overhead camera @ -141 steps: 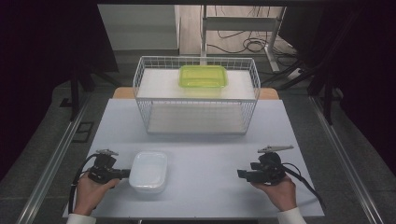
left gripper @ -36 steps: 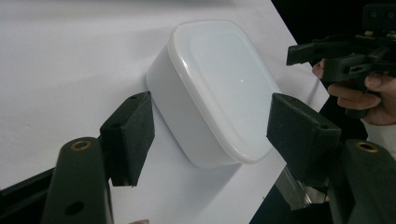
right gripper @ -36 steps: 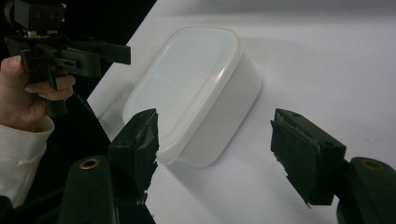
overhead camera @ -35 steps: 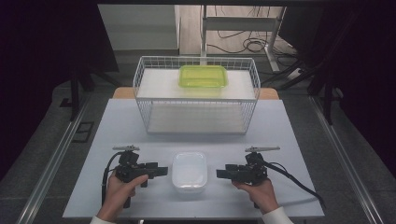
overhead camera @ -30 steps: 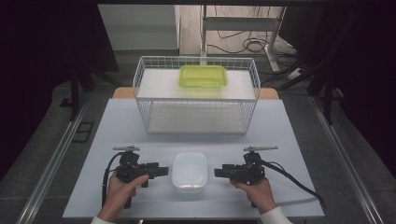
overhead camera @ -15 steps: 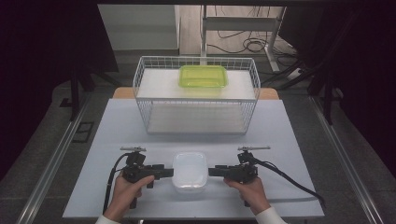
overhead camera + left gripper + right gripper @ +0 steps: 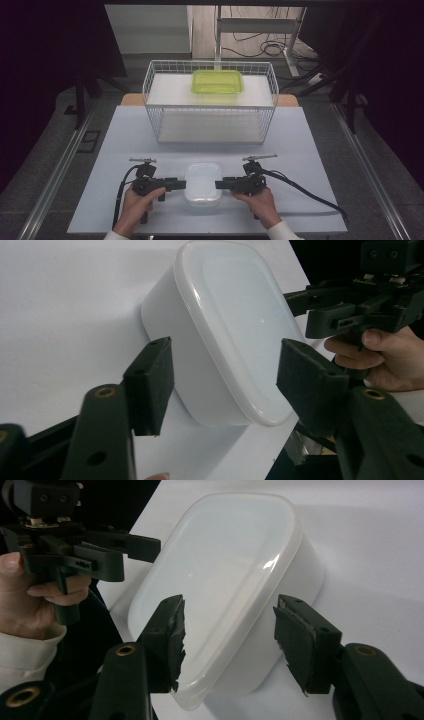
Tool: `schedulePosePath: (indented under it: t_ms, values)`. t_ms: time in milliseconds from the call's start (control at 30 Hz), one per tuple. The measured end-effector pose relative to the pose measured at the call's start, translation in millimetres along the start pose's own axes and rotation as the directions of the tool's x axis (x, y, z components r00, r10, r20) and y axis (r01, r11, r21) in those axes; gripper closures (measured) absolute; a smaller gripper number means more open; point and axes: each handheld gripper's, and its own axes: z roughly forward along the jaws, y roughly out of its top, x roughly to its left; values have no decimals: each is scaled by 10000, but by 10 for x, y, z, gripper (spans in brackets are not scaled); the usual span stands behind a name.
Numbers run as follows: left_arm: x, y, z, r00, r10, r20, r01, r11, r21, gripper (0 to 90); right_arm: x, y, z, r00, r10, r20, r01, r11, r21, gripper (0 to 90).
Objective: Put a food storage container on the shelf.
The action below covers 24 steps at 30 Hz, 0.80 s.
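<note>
A white lidded plastic container (image 7: 202, 181) sits on the table near its front edge. My left gripper (image 7: 181, 184) points at its left end and my right gripper (image 7: 219, 184) at its right end. In the left gripper view the container (image 7: 235, 325) reaches between my left gripper's (image 7: 227, 375) pads, with a gap at each pad. The right gripper view has the same container (image 7: 225, 555) between my right gripper's (image 7: 227, 630) pads, also with gaps. Both pairs of jaws have just been closing around it.
A white wire basket (image 7: 210, 107) stands at the back of the pale table (image 7: 310, 145), with a green lidded container (image 7: 217, 81) on its upper shelf. Black cables trail from both grippers toward the table's front corners.
The container, once at the front left, now sits at front centre. Over the last second both grippers have slid inward to its two ends.
</note>
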Motion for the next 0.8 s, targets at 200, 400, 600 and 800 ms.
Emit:
schedulePosePath:
  t_ms: [200,400,600,800]
  values:
    - [6,-7,67,9999,-97,112,94,9995,305,497,-22,-2,35,9997,236,2,-236,9997,99,531]
    - [5,-18,125,9996,-186,230,175,9987,478,593,-23,-6,39,9993,376,-22,-376,9992,134,595]
    - [-8,-23,108,9996,-248,163,242,9991,362,638,-18,-18,20,9984,556,-31,-556,9984,49,632]
    - [-25,-34,99,9996,-244,147,240,9992,313,651,-5,-30,2,9981,614,-49,-614,9981,17,649]
